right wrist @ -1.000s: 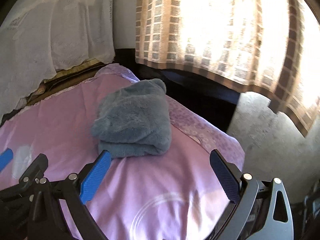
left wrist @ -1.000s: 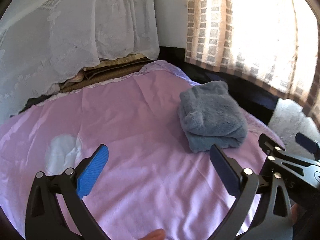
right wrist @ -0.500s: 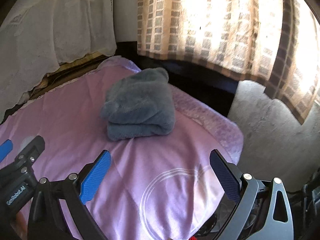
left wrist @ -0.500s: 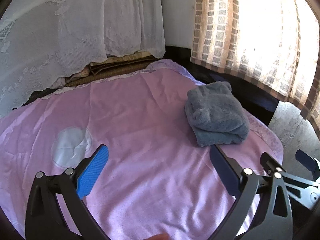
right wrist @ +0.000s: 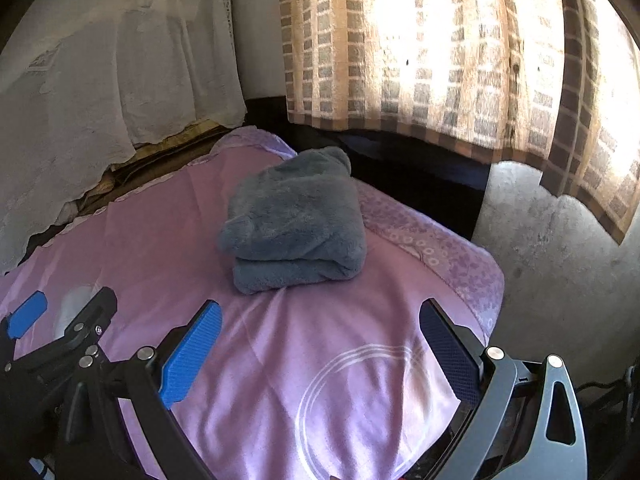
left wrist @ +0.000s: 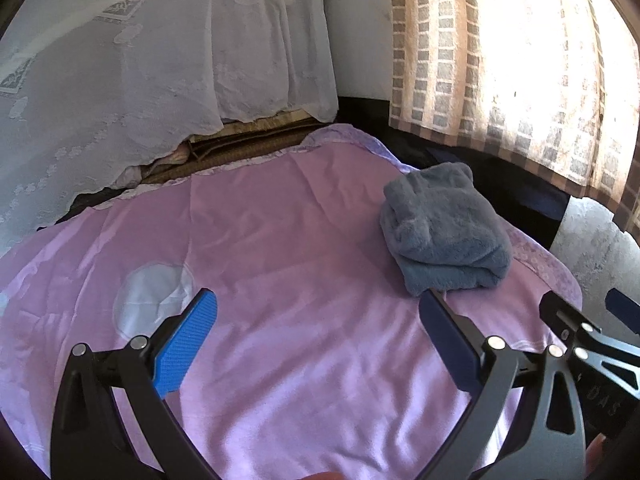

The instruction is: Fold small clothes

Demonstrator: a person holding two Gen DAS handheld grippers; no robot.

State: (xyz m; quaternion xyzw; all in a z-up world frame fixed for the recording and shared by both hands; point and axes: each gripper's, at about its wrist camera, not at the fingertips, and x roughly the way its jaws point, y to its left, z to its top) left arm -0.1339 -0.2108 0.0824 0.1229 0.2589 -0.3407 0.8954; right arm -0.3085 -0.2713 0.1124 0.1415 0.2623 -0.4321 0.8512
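A grey fleece garment lies folded into a thick bundle on the pink cloth, near its far right corner. It also shows in the right wrist view, ahead of the fingers. My left gripper is open and empty above the middle of the cloth, short of the bundle. My right gripper is open and empty above the cloth's near right part. The other gripper's fingers show at the right edge of the left view and the left edge of the right view.
A white lace cloth hangs over furniture behind the pink cloth. A checked curtain hangs at the back right with bright light behind it. Grey concrete floor lies beyond the cloth's right edge. A white round print marks the cloth.
Both grippers have drawn back and risen from the folded bundle, which now sits farther away in both views. The bundle has not moved.
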